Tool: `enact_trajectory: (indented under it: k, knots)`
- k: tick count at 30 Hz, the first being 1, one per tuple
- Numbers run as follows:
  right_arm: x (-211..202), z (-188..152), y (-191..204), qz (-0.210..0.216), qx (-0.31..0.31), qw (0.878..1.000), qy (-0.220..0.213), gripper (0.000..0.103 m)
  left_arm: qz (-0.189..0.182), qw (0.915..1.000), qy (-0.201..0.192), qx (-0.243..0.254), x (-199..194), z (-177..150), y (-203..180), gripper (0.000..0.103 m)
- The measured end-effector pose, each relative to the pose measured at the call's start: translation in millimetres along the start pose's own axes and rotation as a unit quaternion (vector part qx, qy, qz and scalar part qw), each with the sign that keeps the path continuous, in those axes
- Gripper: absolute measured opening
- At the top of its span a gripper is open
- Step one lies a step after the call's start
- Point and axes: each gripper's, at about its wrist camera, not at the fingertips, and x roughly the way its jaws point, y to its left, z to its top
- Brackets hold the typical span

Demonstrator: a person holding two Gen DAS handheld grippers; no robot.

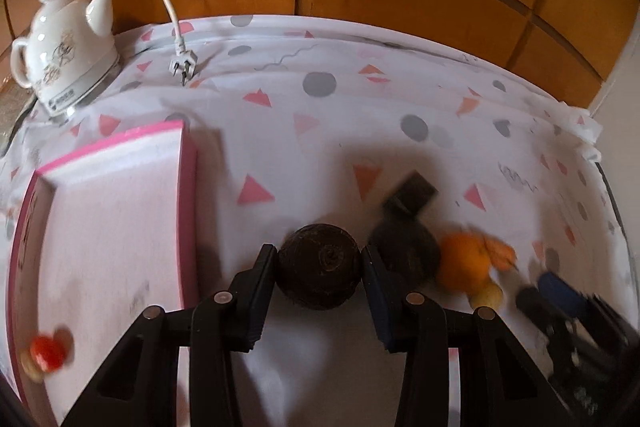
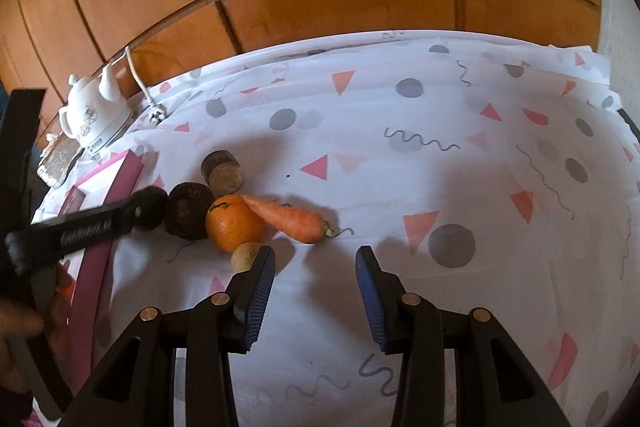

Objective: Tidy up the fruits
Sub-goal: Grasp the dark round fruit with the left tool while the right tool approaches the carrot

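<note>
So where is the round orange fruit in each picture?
Left wrist view: the round orange fruit is at lower right, blurred, just right of a dark brown round fruit.
Right wrist view: it is left of centre, touching the long orange carrot.
Shared landmark: the white ceramic kettle, far left in both.

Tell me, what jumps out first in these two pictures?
The left gripper clamps a dark round fruit between its fingers, just right of a pink tray. Nearby, a bright orange and a carrot lie together on the patterned tablecloth, ahead of the open right gripper.
</note>
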Motion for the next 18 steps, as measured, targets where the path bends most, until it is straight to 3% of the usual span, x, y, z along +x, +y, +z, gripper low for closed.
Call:
enact_trajectory:
  k: [10, 12, 18]
  knots:
    - [-6.3, -0.7, 2.1, 0.004, -0.018, 1.000, 0.000, 0.043, -0.024, 0.9990, 0.001, 0.039, -18.7, -57.2, -30.7, 0.043]
    - [-6.4, -0.1, 1.0, 0.005, -0.023, 1.000, 0.002, 0.043, -0.019, 0.9979, -0.021, 0.059, -23.3, -69.4, -37.8, 0.043]
    - [-0.6, 5.0, 5.2, 0.009, -0.061, 0.998, 0.012, 0.042, -0.035, 0.9977, -0.032, 0.049, -21.1, -73.8, -33.6, 0.044]
